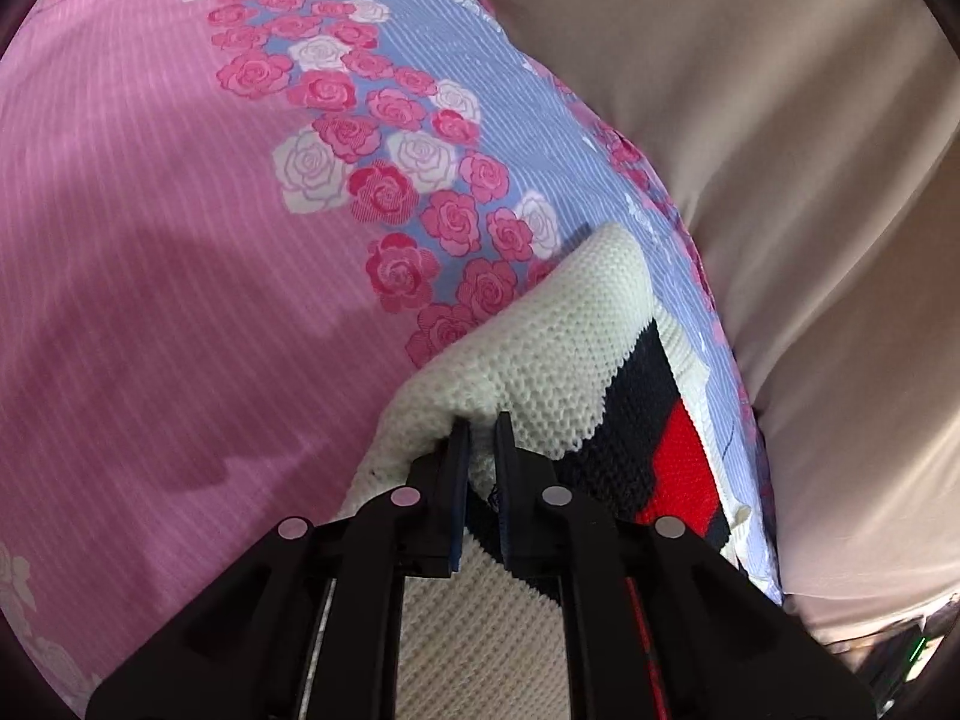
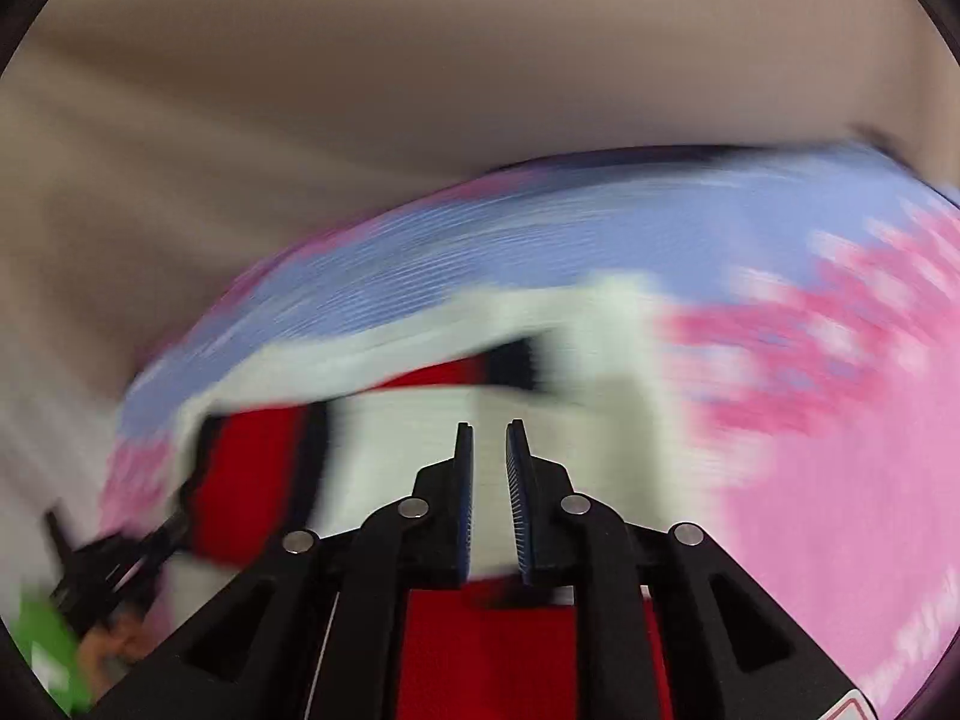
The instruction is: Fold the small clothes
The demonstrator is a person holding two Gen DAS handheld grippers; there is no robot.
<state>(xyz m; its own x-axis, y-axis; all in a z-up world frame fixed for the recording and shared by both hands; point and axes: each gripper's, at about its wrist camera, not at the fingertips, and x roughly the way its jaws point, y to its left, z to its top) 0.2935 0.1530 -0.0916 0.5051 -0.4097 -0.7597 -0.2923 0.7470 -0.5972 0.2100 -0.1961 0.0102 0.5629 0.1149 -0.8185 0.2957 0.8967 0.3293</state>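
One small knitted sweater (image 1: 558, 348), cream with navy and red stripes, lies on a pink and blue rose-print bedsheet (image 1: 180, 192), no readable label or writing showing. The left gripper (image 1: 483, 426) pinches a raised cream fold between its nearly closed jaws. The right gripper (image 2: 489, 429), blurred, hangs over the cream knit, jaws slightly spread and gripping nothing.

Right tool (image 2: 489, 429) over a knitted sweater (image 2: 420, 426)
Its jaws stand apart, nothing between them; the blurred cream, red and black sweater lies on a pink-and-blue bedsheet (image 2: 828, 480).
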